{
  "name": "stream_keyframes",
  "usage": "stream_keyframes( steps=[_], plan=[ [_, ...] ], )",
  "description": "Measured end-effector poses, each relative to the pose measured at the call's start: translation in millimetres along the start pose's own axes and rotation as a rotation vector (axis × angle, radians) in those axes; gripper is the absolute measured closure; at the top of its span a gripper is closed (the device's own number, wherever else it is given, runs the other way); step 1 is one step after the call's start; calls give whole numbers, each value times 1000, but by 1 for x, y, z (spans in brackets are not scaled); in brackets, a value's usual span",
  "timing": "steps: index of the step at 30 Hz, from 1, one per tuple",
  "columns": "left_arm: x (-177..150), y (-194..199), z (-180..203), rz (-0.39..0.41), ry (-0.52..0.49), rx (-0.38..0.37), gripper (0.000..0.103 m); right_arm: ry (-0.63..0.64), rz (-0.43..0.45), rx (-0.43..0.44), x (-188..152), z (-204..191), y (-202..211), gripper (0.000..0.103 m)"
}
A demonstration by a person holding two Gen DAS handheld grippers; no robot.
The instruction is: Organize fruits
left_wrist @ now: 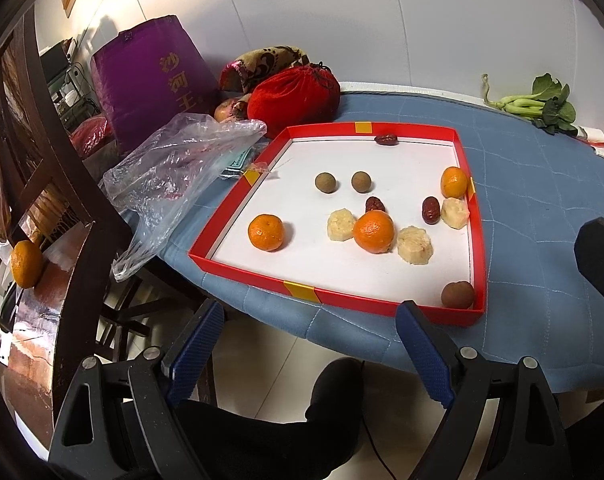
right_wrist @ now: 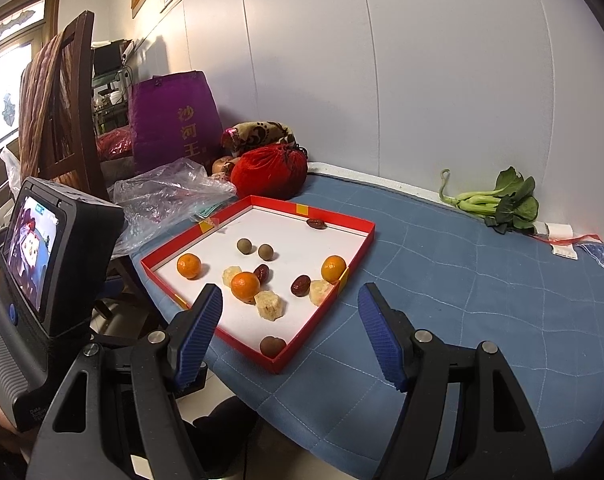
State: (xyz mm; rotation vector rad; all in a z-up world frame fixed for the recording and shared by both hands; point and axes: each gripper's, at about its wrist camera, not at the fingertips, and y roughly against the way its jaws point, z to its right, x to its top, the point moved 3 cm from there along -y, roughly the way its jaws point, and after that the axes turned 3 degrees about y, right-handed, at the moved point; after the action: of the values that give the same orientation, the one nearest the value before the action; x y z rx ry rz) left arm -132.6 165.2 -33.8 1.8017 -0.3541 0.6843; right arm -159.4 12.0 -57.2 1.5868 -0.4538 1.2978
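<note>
While the left gripper (left_wrist: 310, 320) hovers off the near edge of the blue quilted bench (left_wrist: 542, 216), its blue-padded fingers (left_wrist: 199, 344) stand spread apart and released, with nothing between them. Directly ahead of the fingers lies the shallow red cardboard tray with a white floor (left_wrist: 237, 270). Beyond the left finger sits one orange mandarin (left_wrist: 266, 232); a second mandarin (left_wrist: 374, 231) lies further ahead between the two fingers, touching a pale peeled fruit chunk (left_wrist: 340, 225) on its left and just beside another chunk (left_wrist: 414, 245) on its right. Just beyond the right fingertip, in the near tray corner, rests a brown round longan (left_wrist: 457, 295). Two more longans (left_wrist: 325, 181) lie side by side deeper in the tray. A dark red date (left_wrist: 430, 210) touches a third chunk near the right wall, beside a third mandarin (left_wrist: 454, 182). A clear plastic bag (left_wrist: 169, 172) lies left of the tray.

From the right wrist view, the right gripper (right_wrist: 291, 320) also stands released and empty, fingers (right_wrist: 380, 338) wide apart. The same tray (right_wrist: 322, 314) lies ahead of and between the fingers, toward the left finger; the corner longan (right_wrist: 272, 346) lies between the fingertips. A bunch of green leafy vegetables (right_wrist: 498, 204) lies far beyond the right finger, against the wall. A red drawstring pouch (right_wrist: 267, 178) sits beyond the tray.
</note>
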Motion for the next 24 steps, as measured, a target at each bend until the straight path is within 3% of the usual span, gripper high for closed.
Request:
stream_keyframes(
  steps=[24],
  plan=[
    [-3, -10, 0, 7, -15, -1, 14, -1, 6, -8, 1, -1, -2, 33]
  ],
)
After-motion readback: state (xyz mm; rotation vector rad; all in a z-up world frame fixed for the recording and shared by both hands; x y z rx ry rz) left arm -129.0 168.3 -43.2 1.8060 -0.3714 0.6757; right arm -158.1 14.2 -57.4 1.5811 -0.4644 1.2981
